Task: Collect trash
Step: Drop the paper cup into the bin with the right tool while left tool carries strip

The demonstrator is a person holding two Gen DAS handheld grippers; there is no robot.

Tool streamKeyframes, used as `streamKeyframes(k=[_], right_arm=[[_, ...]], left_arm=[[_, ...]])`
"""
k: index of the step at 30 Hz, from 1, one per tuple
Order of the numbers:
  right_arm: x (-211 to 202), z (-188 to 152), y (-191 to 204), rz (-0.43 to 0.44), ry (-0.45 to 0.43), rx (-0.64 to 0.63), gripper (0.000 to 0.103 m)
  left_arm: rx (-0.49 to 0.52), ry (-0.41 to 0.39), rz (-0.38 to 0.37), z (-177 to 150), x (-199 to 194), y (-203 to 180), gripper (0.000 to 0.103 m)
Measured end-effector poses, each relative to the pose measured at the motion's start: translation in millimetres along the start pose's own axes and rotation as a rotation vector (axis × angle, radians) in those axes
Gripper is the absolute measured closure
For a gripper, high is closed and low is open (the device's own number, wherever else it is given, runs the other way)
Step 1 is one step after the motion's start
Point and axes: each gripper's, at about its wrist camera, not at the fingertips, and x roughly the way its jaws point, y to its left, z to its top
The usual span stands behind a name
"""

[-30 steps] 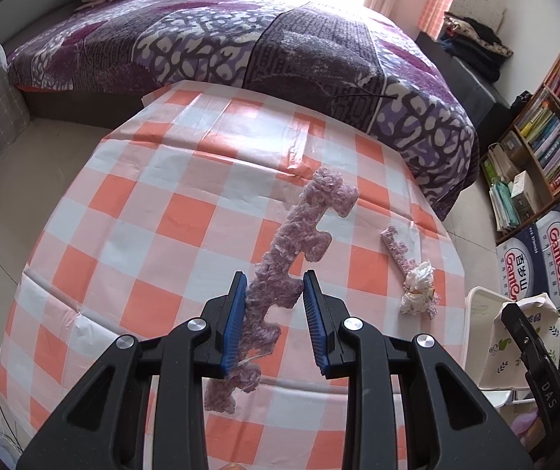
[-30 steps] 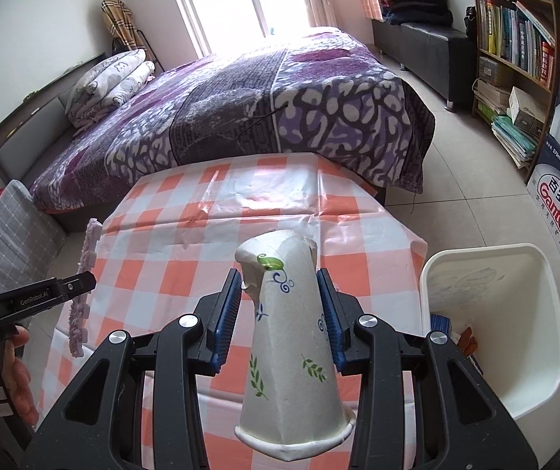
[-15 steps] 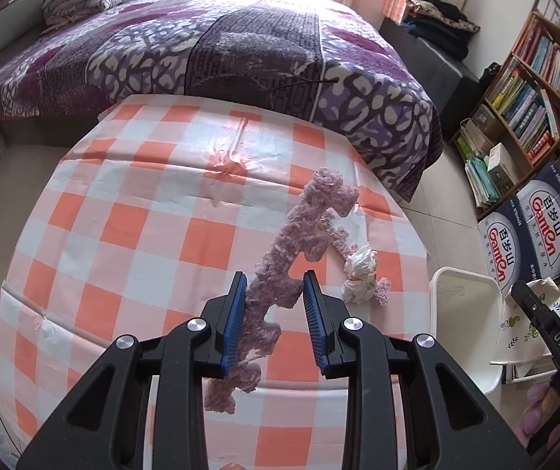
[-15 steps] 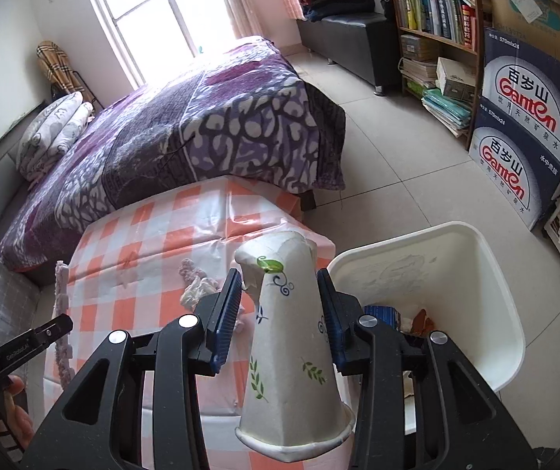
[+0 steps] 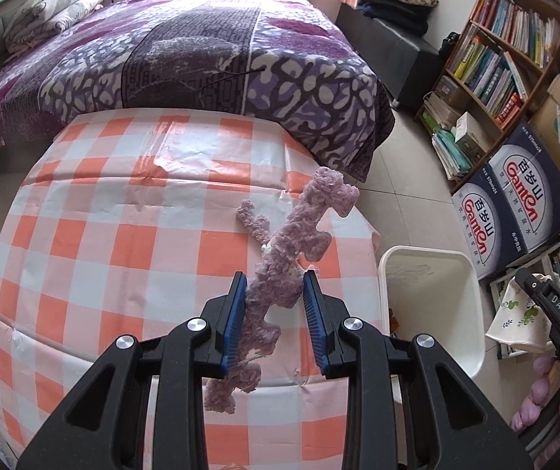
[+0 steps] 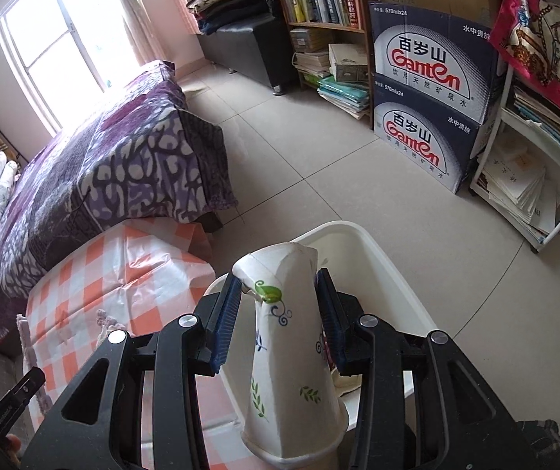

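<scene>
Bin (image 6: 381, 258), white plastic, is the landmark: right gripper (image 6: 278, 305) hangs right over its open mouth, pads pinching a crushed paper cup (image 6: 287, 337) that runs lengthwise along the fingers, rim end nearest the camera. Left gripper (image 5: 274, 305) sits off to the table side of the bin, over the checked tablecloth (image 5: 123, 235), pads clamped across a long purple foam strip (image 5: 291, 243) whose far end angles toward the bin. Right hand is nearer; its cup likely drops first.
</scene>
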Motion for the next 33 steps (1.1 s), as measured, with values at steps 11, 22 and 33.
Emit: streamKeyframes(k=[11,22,33], right_arm=[[-7,15,-45,-0.106,-0.043,0.098,0.034],[-30,31,-95,-0.105,-0.096,0.278,0.023],[-40,41,-119,-0.127,-0.155,0.389,0.021]], left_arm=[[0.097,0.003,-0.081,-3,7,-69,0.073],[0.182,0.059,-0.225,-14,29,-140,0.073],[0.225,0.135,-0.376,-10,68,-189,0.073]])
